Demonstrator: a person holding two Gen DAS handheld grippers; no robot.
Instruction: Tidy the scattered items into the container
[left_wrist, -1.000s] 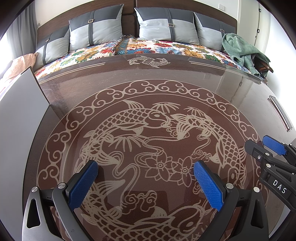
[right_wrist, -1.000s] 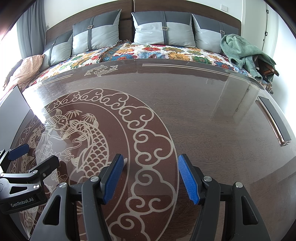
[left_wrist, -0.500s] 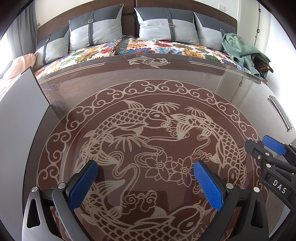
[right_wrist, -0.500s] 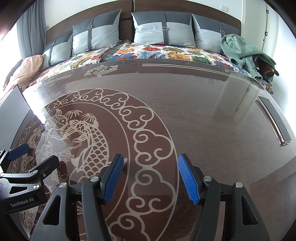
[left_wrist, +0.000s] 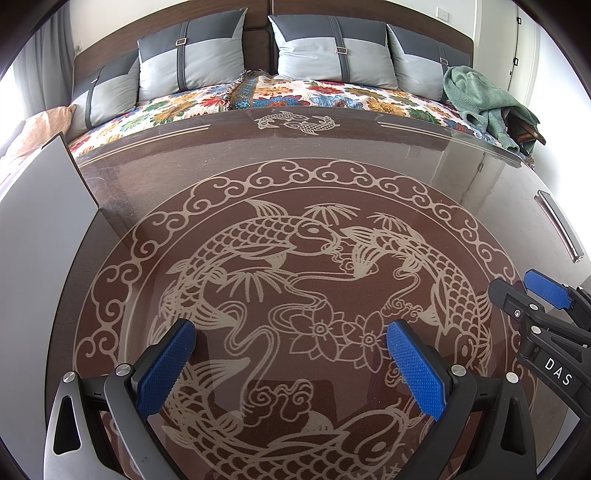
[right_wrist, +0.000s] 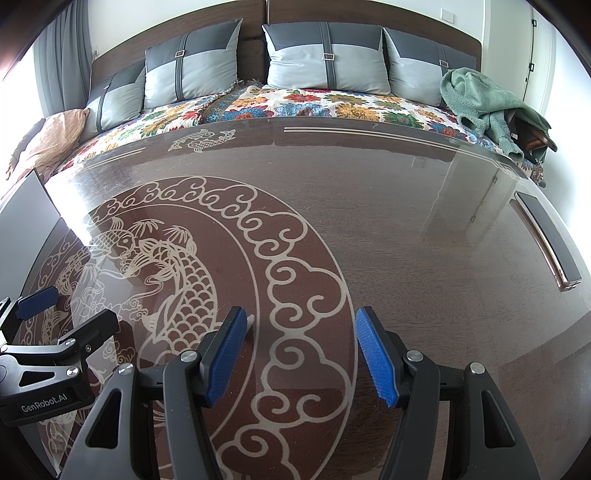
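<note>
My left gripper (left_wrist: 290, 332) hovers open over the fish pattern at the middle of the glass-topped table (left_wrist: 295, 166), with nothing between its blue pads. My right gripper (right_wrist: 301, 317) is also open and empty, held over the cloud border of the pattern. Each gripper shows in the other's view: the right gripper (left_wrist: 528, 291) at the right edge, the left gripper (right_wrist: 74, 308) at the lower left. Neither view shows a loose item or a container.
A flat grey panel (left_wrist: 37, 240) stands along the table's left side. A narrow metal strip (left_wrist: 557, 225) lies near the right edge. Behind the table is a floral-covered seat with grey cushions (left_wrist: 332, 51) and a green towel (left_wrist: 480, 96).
</note>
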